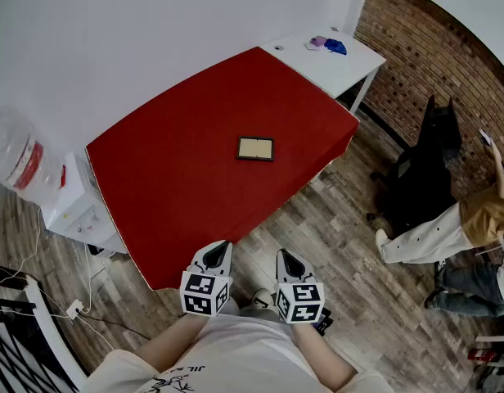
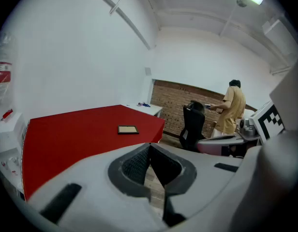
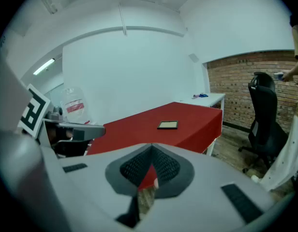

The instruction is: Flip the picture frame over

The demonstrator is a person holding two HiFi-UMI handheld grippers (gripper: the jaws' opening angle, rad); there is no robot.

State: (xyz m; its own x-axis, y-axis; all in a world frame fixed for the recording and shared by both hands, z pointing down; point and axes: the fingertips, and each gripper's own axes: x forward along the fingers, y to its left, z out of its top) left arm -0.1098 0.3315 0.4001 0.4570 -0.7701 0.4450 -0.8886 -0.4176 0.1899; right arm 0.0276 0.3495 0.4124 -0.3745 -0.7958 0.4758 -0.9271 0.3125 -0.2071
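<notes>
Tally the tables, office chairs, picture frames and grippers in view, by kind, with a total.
Tables: 2, a red-covered table and a white table
Black office chair: 1
Dark-framed picture frame: 1
Grippers: 2, left gripper and right gripper
Total: 6

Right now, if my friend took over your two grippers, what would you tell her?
Left hand-held gripper: shut, empty, over the floor just short of the red table.
Right hand-held gripper: shut, empty, beside it.
Picture frame: flat mid-table, pale side up, untouched.
Done: nothing yet.
Left: reach in, grip the frame, flip it over.
</notes>
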